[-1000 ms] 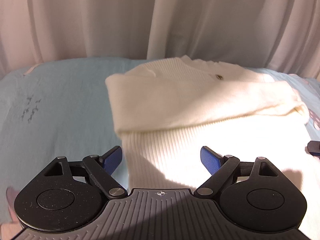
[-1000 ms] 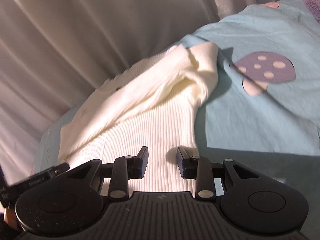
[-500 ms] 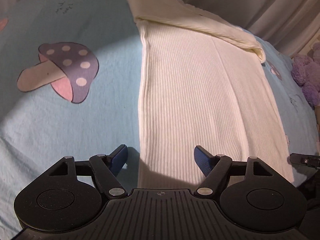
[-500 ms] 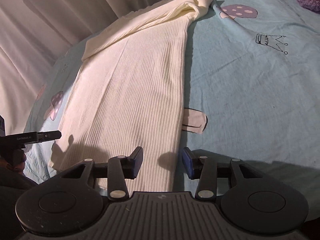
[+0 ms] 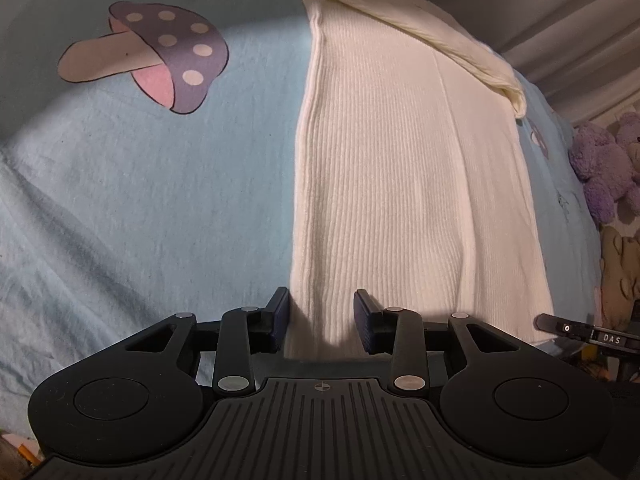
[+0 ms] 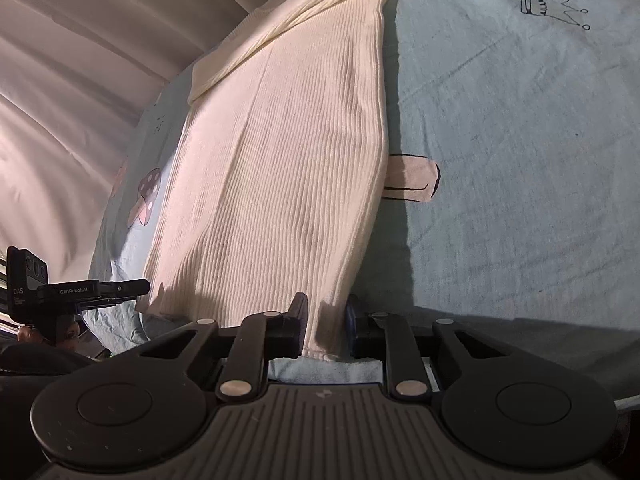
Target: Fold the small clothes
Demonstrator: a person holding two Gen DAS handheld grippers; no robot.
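A cream ribbed sweater [image 5: 404, 184] is laid out lengthwise on the bed [image 5: 120, 208], stretching away from both tongs toward the curtain [image 6: 80, 80]. Its sleeves appear to have been folded in already, a band of cloth lying across the far end, so that a long narrow panel is left. That part is judged done; the lengthwise fold, near hem carried over to the far end, is not yet made.

The left tongs [image 5: 321, 320] are set over the near left corner of the hem. Their jaws are closing, with the sweater's edge between them, but a gap is seen on both sides of the cloth, so no grip is yet had there.

The right tongs [image 6: 326, 330] are at the near right corner. Their jaws are closing too, and the hem is pinched narrowly between the pads, the cloth bunched there; it is taken as gripped.

The left tongs are also seen from the right view, off to the left beside the hem.

What is left, by this judgement: the left grip finished, both corners lifted together, the hem laid on the far end, and perhaps one more fold.
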